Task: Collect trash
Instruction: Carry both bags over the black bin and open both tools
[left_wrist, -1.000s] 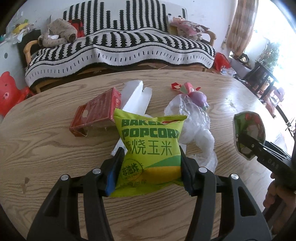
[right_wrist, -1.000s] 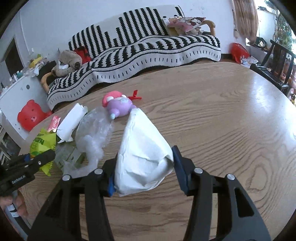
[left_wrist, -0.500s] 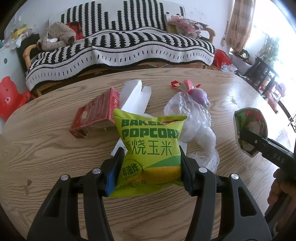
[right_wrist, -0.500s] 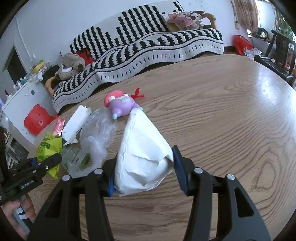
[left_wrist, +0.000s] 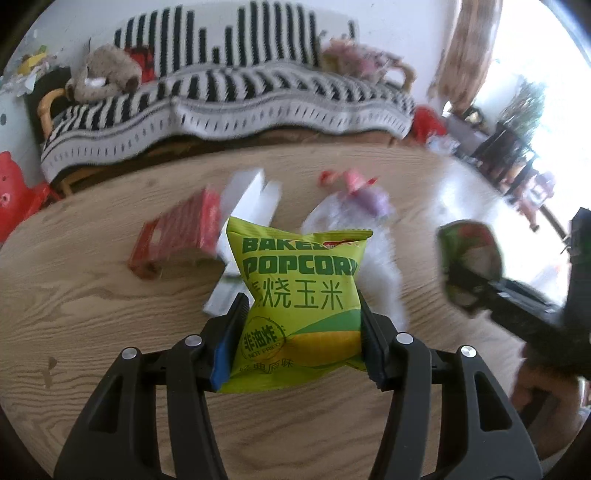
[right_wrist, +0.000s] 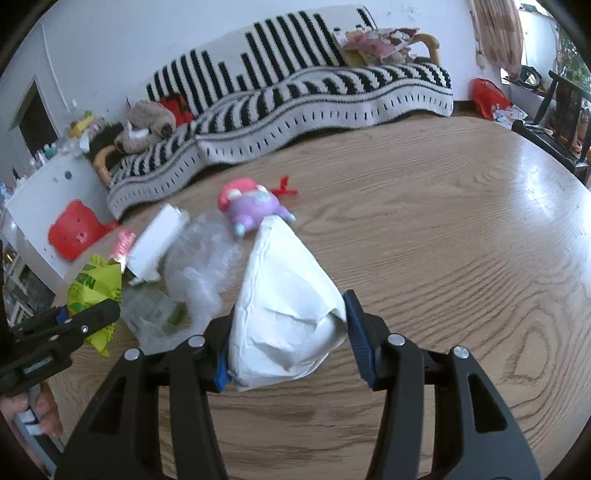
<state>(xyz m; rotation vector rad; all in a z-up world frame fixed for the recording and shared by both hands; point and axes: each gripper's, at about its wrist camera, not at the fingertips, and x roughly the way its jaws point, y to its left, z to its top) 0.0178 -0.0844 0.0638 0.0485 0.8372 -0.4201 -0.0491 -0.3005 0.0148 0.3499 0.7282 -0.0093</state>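
We find the left gripper (left_wrist: 301, 332) clamped on a green popcorn bag (left_wrist: 299, 299), both pads pressed against its sides; bag is upright and lifted clear of the wooden table (left_wrist: 74, 295). Same bag shows in the right-wrist view at the table's left edge, w/ the left gripper across it.

The right gripper (right_wrist: 286, 332) is clamped on a white crumpled packet (right_wrist: 286, 302), pads on either side, held above the table approx. mid-way along the near edge. From the left-wrist view its other face is printed green and red.

Remaining on the table, toward the far-left edge: red box (left_wrist: 177, 232) lying on its side; white carton (right_wrist: 157, 242) just beside it; clear plastic wrap (right_wrist: 201, 266) touching the carton's near end; a flattened clear wrapper w/ green print (right_wrist: 149, 310) near the left edge. A pink-and-purple toy (right_wrist: 251, 206) sits just beyond the wrap, w/ a small red scrap (right_wrist: 283, 188) beside it.

Behind the table's far edge: sofa w/ black-and-white striped cover (right_wrist: 295, 92). Left-wrist view is blurred; finer detail can't be told.
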